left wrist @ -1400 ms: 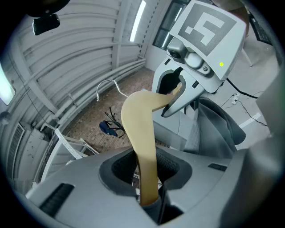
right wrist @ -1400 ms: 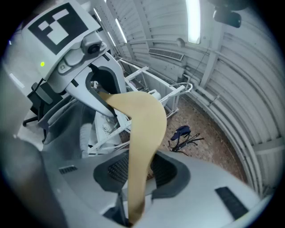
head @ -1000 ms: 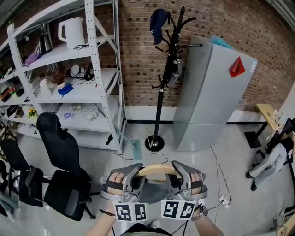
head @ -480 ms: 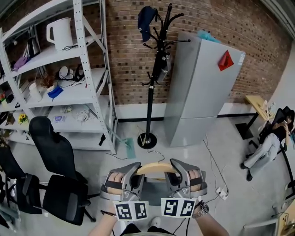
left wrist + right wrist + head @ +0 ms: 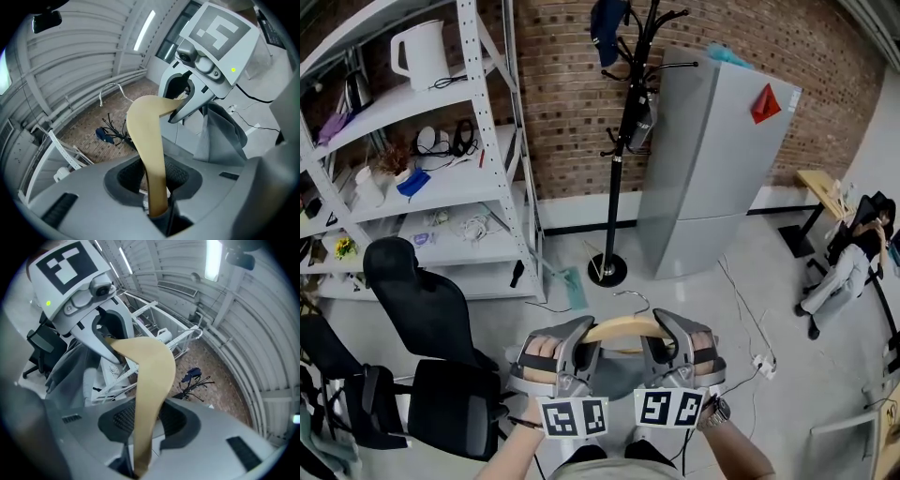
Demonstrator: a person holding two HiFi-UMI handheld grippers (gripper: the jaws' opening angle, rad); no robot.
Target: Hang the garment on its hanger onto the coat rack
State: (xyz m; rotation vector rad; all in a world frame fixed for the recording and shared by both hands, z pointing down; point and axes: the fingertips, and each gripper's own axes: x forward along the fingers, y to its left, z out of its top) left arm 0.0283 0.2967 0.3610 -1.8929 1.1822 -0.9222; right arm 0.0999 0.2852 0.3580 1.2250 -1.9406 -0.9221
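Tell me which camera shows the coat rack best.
The head view: it shows the coat rack large, from base to hooks, against the brick wall. Both gripper views show it only small and far off, beyond the wooden hanger.

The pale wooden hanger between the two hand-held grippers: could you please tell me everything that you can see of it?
The pale wooden hanger is a smooth, curved bar of light wood with a thin metal hook rising from its middle. It is held roughly level in front of the person. The left hand-held gripper is shut on its left arm and the right hand-held gripper on its right arm. A grey garment hangs from it.
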